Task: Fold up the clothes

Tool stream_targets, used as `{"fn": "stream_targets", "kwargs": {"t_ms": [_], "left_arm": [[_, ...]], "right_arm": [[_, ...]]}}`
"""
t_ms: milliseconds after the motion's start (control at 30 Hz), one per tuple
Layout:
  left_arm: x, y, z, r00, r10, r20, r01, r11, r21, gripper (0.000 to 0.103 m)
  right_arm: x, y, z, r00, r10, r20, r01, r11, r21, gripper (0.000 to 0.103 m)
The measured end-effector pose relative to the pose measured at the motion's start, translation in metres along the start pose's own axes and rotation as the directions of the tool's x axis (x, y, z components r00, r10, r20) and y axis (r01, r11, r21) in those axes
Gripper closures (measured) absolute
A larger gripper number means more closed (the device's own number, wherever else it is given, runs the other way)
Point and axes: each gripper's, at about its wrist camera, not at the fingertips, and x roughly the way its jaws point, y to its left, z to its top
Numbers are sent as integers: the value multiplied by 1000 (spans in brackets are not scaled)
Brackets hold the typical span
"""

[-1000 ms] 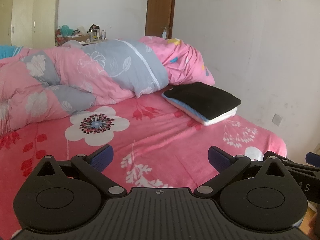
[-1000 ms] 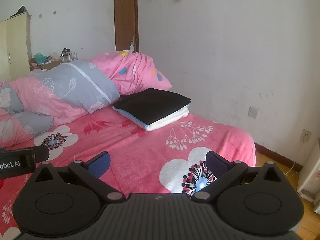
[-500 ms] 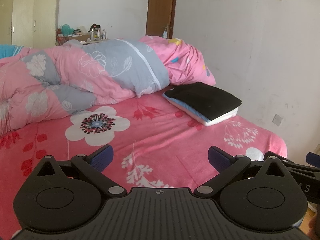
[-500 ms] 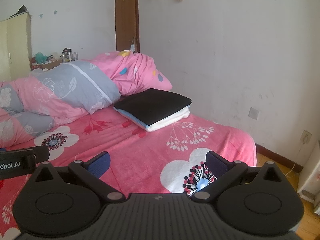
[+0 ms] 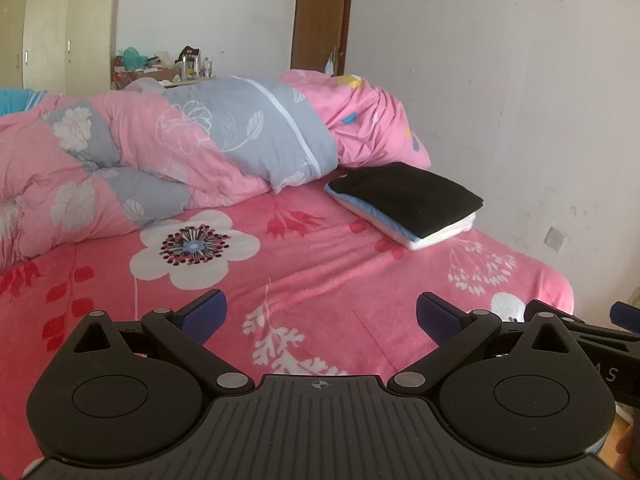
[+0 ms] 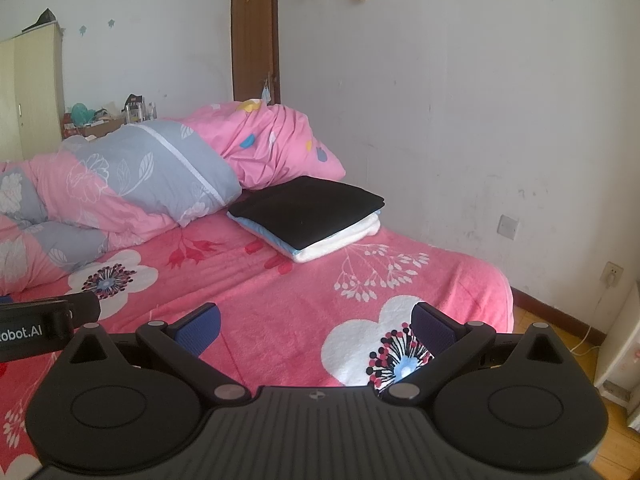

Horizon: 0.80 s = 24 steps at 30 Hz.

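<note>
Both grippers hang above the bed with nothing in them: the left gripper (image 5: 320,312) has its jaws spread wide over bare sheet, and the right gripper (image 6: 316,320) is just as wide, its blue pads (image 6: 200,322) clear of any cloth. Each shows at the edge of the other's view, so they sit side by side, probably at rest between garments.

Going by size, the bed (image 5: 340,276) fills the lower half of both views, its pink flowered sheet flat and free of loose garments in the near part; that would be the working surface for folding. At 10 o'clock in the left view a quilt (image 5: 160,160) in pink and grey is bunched toward the far side, likely pushed there to free the flat area. A pillow (image 6: 276,144) leans at 12 o'clock in the right view, against the wall.

Smallest, the stack (image 5: 408,204) of clothes lies at 1 o'clock in the left view, touching the pillow's foot: a black piece on top, blue and white layers beneath, edges roughly squared. It sits well apart from both grippers, near the wall side, presumably parked where finished pieces stay clear of the work. I see no unfolded garment in either view, so the task looks close to done, or the next piece lies out of frame.
</note>
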Motion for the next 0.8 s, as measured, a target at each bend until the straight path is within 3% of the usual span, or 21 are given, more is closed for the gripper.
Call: {"fn": "stream_targets", "kwargs": {"t_ms": [800], "left_arm": [[1, 0, 1, 1000, 4, -3, -4, 1000, -8, 1]], "right_arm": [[-3, 3, -2, 1000, -1, 0, 1, 1000, -1, 0]]}}
